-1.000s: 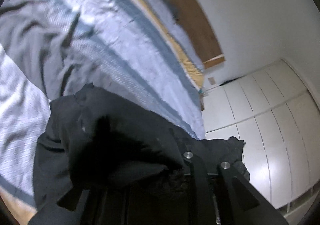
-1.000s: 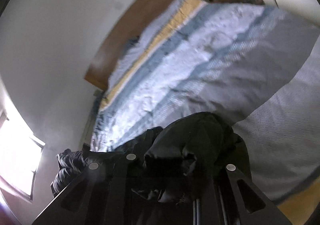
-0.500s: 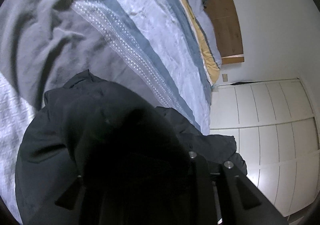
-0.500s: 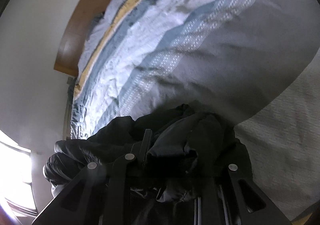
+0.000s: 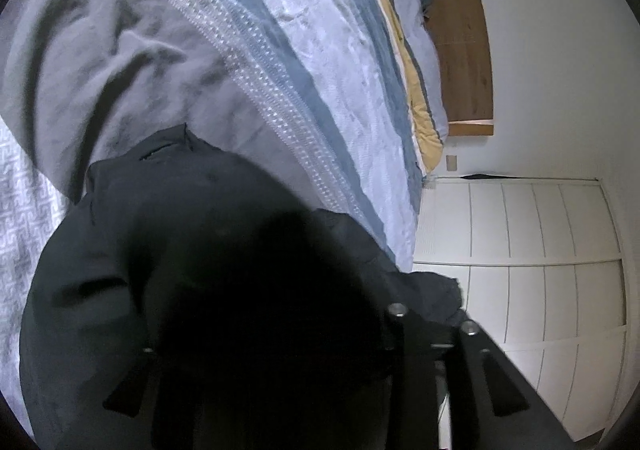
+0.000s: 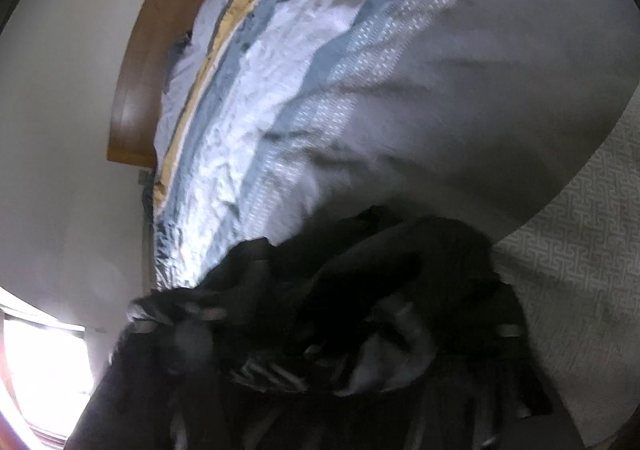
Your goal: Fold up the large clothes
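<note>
Left wrist view: black garment (image 5: 168, 274) lies bunched on the bed, soft matte fabric with a stitched seam at its far edge, heaped over the left gripper (image 5: 304, 382) so the near fingers are mostly buried; one black metal finger (image 5: 476, 374) with round screw heads shows at right. Jaws are opening, cloth sits between them, and whether the pads press on it cannot be told. Under it a crumpled duvet (image 5: 280, 62): grey panel, dotted white band, blue and pale stripes, a yellow stripe by the wooden headboard (image 5: 460, 30). White panelled wardrobe doors (image 5: 540, 250) and plain white wall beyond. Right wrist view: blurred; same garment (image 6: 400, 274) in a dark rumpled pile at the bed's near edge, a shiny puffy part toward the left. Right gripper (image 6: 320, 334) jaws are opening and stand wide, fabric loose between them. White cover with a woven key pattern (image 6: 580, 270) at right, bright window (image 6: 44, 370) lower left. No readable writing anywhere.
</note>
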A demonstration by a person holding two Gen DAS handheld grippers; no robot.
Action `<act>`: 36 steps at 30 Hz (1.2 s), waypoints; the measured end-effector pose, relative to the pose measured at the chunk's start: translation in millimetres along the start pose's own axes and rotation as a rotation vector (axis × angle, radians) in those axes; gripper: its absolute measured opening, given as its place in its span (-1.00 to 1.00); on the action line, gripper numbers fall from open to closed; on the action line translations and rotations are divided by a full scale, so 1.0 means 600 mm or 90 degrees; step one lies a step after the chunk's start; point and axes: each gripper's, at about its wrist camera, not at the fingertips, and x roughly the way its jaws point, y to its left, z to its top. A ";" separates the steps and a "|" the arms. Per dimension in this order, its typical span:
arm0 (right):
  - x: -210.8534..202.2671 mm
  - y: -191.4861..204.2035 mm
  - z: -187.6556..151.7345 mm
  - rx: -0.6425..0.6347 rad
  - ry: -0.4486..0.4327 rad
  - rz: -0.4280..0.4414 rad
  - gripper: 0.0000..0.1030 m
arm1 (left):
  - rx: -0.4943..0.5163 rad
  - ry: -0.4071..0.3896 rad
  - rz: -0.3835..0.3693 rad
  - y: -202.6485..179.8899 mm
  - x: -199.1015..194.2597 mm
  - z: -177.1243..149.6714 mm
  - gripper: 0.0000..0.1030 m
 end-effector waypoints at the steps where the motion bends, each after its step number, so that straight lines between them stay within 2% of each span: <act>1: -0.005 0.006 0.002 0.000 -0.006 -0.001 0.62 | 0.000 -0.002 -0.007 -0.007 -0.011 -0.002 -0.11; 2: -0.013 0.014 0.004 -0.002 -0.013 -0.002 0.70 | -0.002 -0.005 -0.009 -0.012 -0.018 -0.002 0.05; 4: -0.024 0.023 0.010 -0.003 -0.018 -0.002 0.73 | -0.010 -0.017 -0.018 -0.022 -0.037 0.001 0.25; 8: -0.062 0.035 0.024 -0.003 -0.042 -0.005 0.78 | -0.016 -0.044 -0.022 -0.043 -0.080 0.012 0.27; 12: -0.098 0.052 0.031 -0.016 -0.061 -0.017 0.79 | 0.002 -0.077 -0.007 -0.070 -0.119 0.015 0.28; 14: -0.113 0.067 0.026 -0.038 -0.064 -0.021 0.79 | 0.030 -0.093 0.020 -0.090 -0.138 0.008 0.28; 16: -0.123 0.080 0.016 -0.061 -0.062 -0.020 0.79 | 0.071 -0.101 0.072 -0.111 -0.147 -0.008 0.28; 20: -0.136 0.111 -0.033 -0.125 -0.060 -0.036 0.79 | 0.153 -0.097 0.141 -0.137 -0.155 -0.059 0.28; 25: -0.135 0.146 -0.118 -0.207 -0.058 -0.067 0.79 | 0.266 -0.079 0.209 -0.162 -0.117 -0.144 0.28; 33: -0.104 0.194 -0.249 -0.316 -0.046 -0.104 0.79 | 0.369 -0.075 0.261 -0.188 -0.073 -0.271 0.28; 36: -0.093 0.220 -0.286 -0.366 -0.048 -0.122 0.79 | 0.379 -0.081 0.265 -0.189 -0.061 -0.300 0.28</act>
